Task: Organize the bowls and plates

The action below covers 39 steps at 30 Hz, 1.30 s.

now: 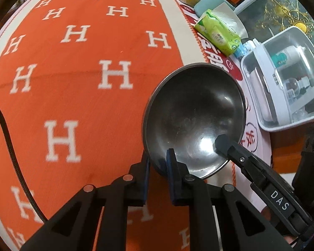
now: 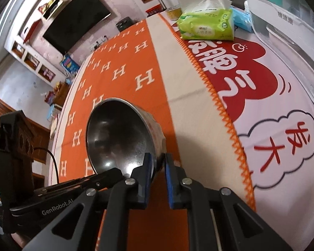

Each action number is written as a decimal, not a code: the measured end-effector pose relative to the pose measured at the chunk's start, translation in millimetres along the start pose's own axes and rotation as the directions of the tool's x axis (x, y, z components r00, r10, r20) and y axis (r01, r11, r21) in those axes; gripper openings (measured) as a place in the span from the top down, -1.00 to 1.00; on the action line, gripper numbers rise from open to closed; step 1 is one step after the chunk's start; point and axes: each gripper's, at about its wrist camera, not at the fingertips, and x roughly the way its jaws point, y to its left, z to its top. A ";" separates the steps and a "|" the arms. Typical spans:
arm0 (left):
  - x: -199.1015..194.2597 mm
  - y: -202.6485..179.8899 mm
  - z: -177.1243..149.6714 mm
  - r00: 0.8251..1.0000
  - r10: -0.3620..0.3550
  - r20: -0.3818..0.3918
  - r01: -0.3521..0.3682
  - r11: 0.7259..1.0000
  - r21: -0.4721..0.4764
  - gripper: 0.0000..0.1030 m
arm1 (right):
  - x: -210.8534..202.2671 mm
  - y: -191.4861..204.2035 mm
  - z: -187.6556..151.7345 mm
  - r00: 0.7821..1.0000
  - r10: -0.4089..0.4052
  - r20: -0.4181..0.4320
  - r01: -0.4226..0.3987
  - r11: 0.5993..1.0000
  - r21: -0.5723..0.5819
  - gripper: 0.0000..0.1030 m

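Two grippers' jaws pinch opposite rims of one dull, smudged steel bowl (image 1: 193, 117).

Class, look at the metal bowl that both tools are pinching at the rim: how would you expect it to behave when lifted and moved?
The metal bowl looks thin-walled, so probably light and stiff. Its polished, reflective surface suggests the rim may slip between the left tool and right tool, each gripping only an edge. It appears tilted in the right wrist view, so its rounded underside might rock when set on the orange cloth.

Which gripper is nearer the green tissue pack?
Right, marginally, I'd judge. Both the left gripper and right gripper clamp the steel bowl's rim; the tissue pack lies beyond, on the right.
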 end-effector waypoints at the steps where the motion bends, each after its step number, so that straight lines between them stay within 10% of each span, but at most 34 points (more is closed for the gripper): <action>1: -4.2 2.2 -4.9 1.000 0.008 0.000 -0.008 1.000 0.001 0.74 | -1.8 5.0 -3.2 1.000 -0.010 -0.009 0.010 1.000 -0.013 0.76; 17: -84.0 34.1 -95.4 0.999 -0.030 -0.009 0.030 0.999 -0.023 0.73 | -64.9 72.9 -74.7 0.996 -0.071 -0.053 0.061 0.982 -0.177 0.75; 39: -127.0 -26.3 -184.2 0.987 -0.140 -0.078 0.154 0.962 0.227 0.71 | -175.3 60.3 -170.1 0.976 -0.199 0.086 0.203 0.979 -0.036 0.75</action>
